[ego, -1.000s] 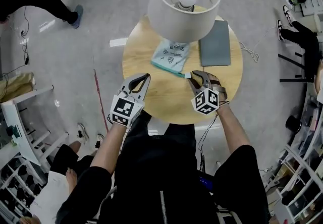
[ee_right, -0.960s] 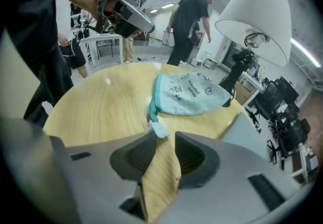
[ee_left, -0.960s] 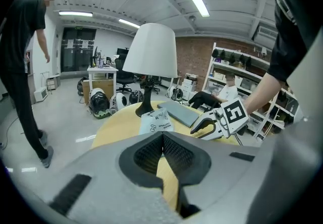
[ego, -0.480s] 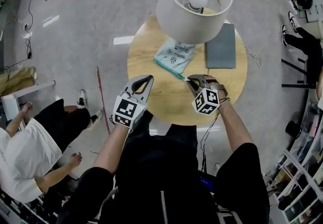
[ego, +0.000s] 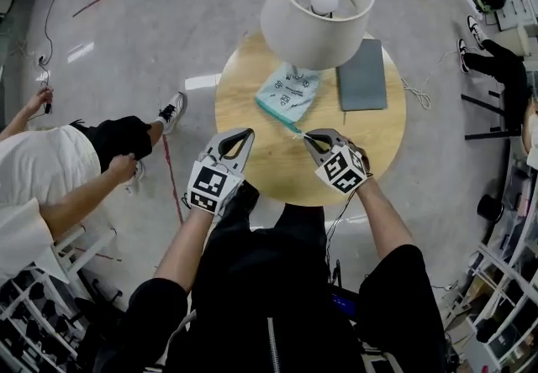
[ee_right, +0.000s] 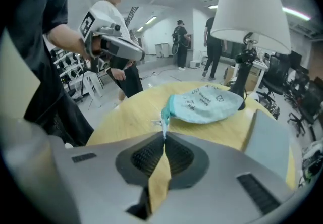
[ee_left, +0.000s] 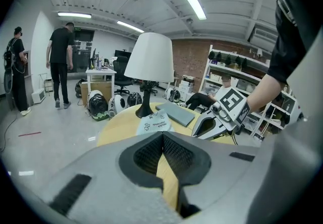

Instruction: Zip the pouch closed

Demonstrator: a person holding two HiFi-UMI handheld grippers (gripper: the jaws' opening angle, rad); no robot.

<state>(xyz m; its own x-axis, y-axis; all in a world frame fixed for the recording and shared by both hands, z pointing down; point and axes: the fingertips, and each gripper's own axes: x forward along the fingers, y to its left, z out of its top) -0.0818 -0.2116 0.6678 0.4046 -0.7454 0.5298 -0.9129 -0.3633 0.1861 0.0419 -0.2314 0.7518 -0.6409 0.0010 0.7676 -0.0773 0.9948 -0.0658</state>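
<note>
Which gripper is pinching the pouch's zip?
The right gripper: its jaws have just been closing and now pinch the zip pull at the end of the pouch. The left gripper is shut on nothing, apart from the pouch.

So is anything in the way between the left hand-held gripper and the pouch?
Nothing visible. Only bare table lies between the left hand-held gripper and the pouch. The right hand-held gripper has just been closing on the zipper pull.
</note>
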